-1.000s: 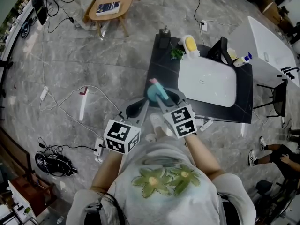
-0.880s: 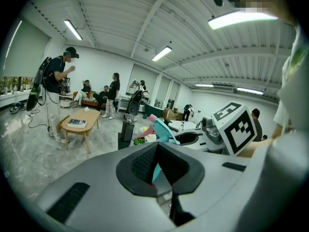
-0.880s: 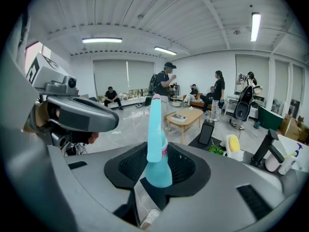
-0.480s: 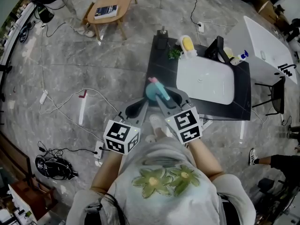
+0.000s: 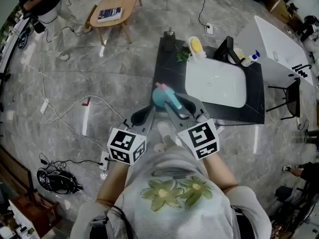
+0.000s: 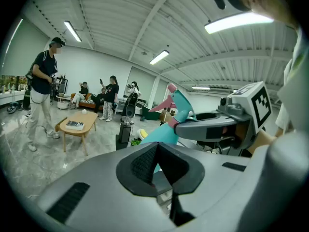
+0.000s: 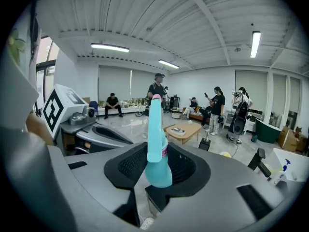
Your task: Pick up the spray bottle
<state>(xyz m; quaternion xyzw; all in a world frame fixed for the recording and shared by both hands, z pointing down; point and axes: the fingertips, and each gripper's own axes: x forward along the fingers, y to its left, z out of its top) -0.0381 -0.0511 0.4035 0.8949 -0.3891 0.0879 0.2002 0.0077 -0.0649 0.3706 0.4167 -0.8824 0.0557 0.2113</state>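
The spray bottle [image 5: 160, 97] is teal with a pink nozzle tip. It stands upright between the jaws of my right gripper [image 5: 174, 103], which is shut on its body, lifted above the floor in front of the black counter. In the right gripper view the spray bottle [image 7: 155, 149] fills the middle, its neck rising above the right gripper [image 7: 157, 170]. My left gripper [image 5: 142, 116] hovers just left of it, its pads together with nothing between them. In the left gripper view the spray bottle [image 6: 169, 124] shows beyond the left gripper [image 6: 157, 166], held by the right gripper's arm.
A black counter [image 5: 167, 68] with a white sink [image 5: 214, 83] stands ahead, carrying a soap dispenser [image 5: 169, 36], a yellow item [image 5: 196, 45] and another spray bottle [image 5: 251, 58]. A wooden table [image 5: 114, 9] stands far left. Cables [image 5: 65, 113] cross the floor. Several people are at the back.
My right gripper has risen with the spray bottle still in it, coming closer to the head camera. The left gripper has hardly moved.
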